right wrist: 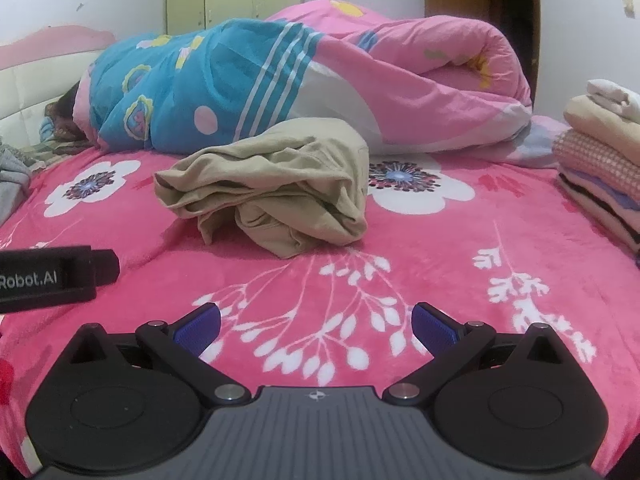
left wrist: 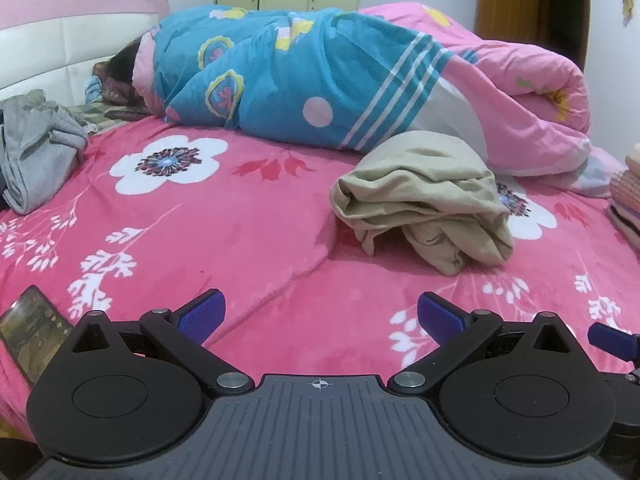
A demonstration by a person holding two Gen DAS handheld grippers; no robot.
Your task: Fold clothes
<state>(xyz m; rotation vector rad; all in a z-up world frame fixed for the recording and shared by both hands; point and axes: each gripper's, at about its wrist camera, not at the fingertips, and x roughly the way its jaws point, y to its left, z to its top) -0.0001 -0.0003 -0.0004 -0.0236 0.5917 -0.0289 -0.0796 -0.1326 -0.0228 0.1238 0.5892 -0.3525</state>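
A beige garment (left wrist: 424, 200) lies loosely folded in a bundle on the pink floral bed cover (left wrist: 240, 232); it also shows in the right wrist view (right wrist: 276, 188). My left gripper (left wrist: 320, 316) is open and empty, low over the cover, well short of the garment. My right gripper (right wrist: 316, 320) is open and empty, also short of the garment. A blue fingertip of the right gripper (left wrist: 612, 340) shows at the right edge of the left view. The left gripper's black body (right wrist: 56, 278) shows at the left of the right view.
A rolled blue and pink quilt (left wrist: 320, 80) lies across the back of the bed. A stack of folded clothes (right wrist: 600, 160) stands at the right. A grey garment (left wrist: 36, 152) lies at the left. A phone (left wrist: 28, 332) lies at the front left.
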